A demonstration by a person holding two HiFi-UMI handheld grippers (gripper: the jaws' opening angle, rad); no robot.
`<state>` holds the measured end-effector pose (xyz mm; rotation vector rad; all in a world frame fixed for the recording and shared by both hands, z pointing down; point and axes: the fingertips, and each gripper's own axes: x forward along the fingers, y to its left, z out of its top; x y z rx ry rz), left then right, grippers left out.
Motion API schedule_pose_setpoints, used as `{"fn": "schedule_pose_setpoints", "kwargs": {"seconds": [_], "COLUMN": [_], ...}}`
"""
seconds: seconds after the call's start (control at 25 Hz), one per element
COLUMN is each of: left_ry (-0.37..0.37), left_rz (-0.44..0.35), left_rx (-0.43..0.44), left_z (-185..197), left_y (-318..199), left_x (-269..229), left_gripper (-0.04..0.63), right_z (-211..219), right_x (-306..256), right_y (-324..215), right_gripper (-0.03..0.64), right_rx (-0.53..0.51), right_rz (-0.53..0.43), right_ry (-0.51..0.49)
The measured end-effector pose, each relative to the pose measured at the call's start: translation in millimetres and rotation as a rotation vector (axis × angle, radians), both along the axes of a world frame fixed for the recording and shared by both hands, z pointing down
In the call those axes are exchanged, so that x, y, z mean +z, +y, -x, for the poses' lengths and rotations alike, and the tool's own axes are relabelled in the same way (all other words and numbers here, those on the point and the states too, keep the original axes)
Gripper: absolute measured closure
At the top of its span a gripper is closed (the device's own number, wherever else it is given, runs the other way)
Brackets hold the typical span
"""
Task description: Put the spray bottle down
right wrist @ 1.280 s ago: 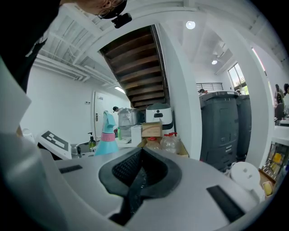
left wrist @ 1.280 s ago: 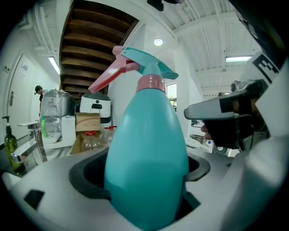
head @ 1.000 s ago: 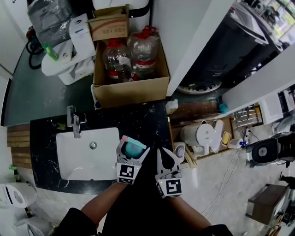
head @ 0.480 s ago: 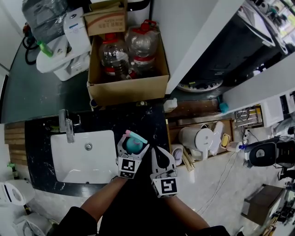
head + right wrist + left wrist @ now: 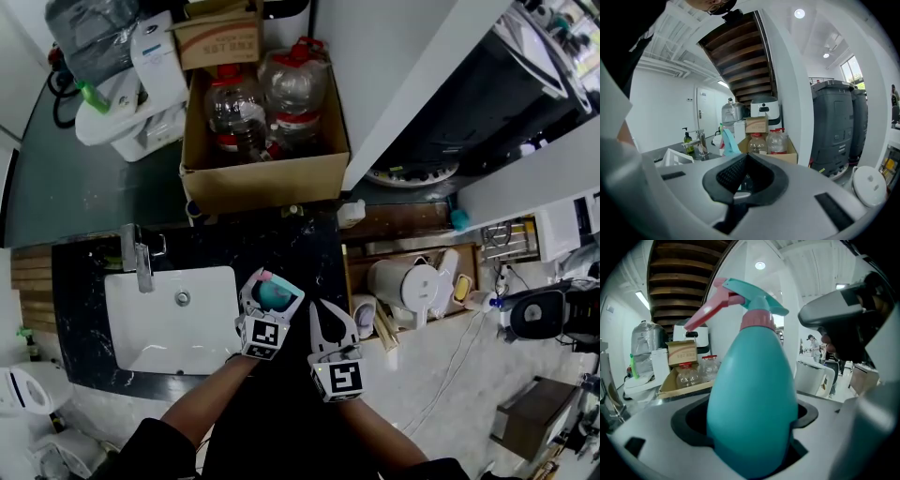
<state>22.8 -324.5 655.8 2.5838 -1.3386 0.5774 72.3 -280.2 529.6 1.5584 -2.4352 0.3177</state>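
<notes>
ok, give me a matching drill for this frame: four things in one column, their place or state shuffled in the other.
1. teal plastic spray bottle with pink trigger
2. white rectangular sink basin
3. brown cardboard box
4. right gripper

A. holds clear red-capped jugs
B. shut, nothing between its jaws
C. clamped in the left gripper
D. sunk in the black countertop

Pairs: 1-C, 2-D, 3-A, 4-B

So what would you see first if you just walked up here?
The teal spray bottle with its pink trigger, clamped in the left gripper over the black counter, just right of the white sink. Next, the cardboard box of big red-capped plastic bottles beyond the counter.
</notes>
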Motion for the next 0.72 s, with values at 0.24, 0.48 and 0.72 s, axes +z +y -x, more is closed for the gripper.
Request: {"fn": "schedule_pose_setpoints", "kwargs": {"seconds": [0.24,0.48,0.72], "left_ry": [0.04,0.042,0.007], "left_rz": [0.039,0.094,0.107], "left_rx": [-0.02,0.024,0.029], "left_z": [7.5,0.0,-8.5], "left_y": [-1.4,6.7,2.9], "left_x": [4.4,13.8,17.1], "left_gripper": [0.144,0.144,0.146], "right_z": [-2.9,-5.2,-11.0], "right_x": [6.9,6.0,4.6], "right_y": [5.3,10.2,13.8], "right_gripper": [0.601,0.601,0.601], "right_rx": [0.002,0.018,0.04], "right_rz": [-0.009,-0.005,-0.003], "right_ry": [-0.019,-0.032,-0.046]}}
